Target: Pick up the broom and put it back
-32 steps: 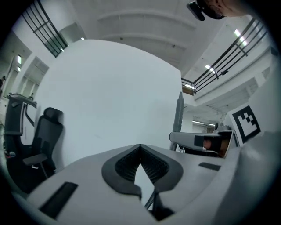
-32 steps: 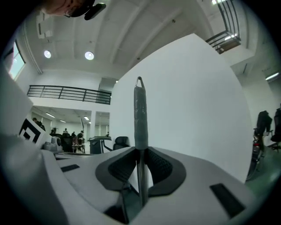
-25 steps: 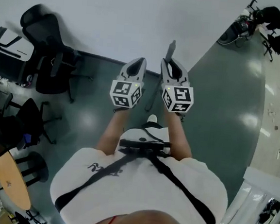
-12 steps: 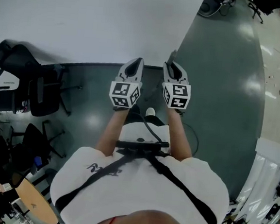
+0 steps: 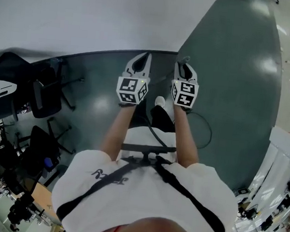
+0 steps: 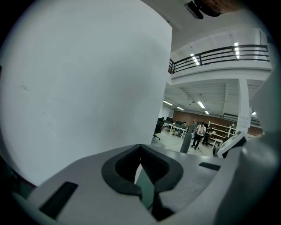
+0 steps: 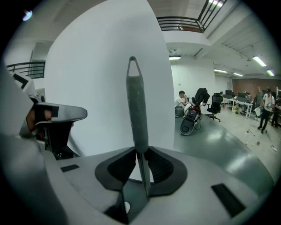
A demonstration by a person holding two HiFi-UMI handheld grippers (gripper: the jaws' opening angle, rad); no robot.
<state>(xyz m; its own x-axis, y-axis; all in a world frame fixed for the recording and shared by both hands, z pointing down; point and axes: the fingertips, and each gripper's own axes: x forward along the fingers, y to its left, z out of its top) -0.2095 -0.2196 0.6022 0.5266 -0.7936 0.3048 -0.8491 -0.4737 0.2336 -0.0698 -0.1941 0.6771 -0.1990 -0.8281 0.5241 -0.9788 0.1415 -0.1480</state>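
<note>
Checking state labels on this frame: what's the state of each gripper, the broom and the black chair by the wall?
left gripper: shut, nothing between the jaws.
right gripper: shut on the broom, at its handle.
broom: clamped by the handle, loop end sticking out past the jaws; brush end not in view.
black chair: upright, nobody in it.

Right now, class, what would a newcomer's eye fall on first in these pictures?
The grey broom handle stands up from the right gripper, clamped in its jaws, before a white wall. The left gripper beside it is shut and empty. Black office chairs stand at the person's left.
</note>
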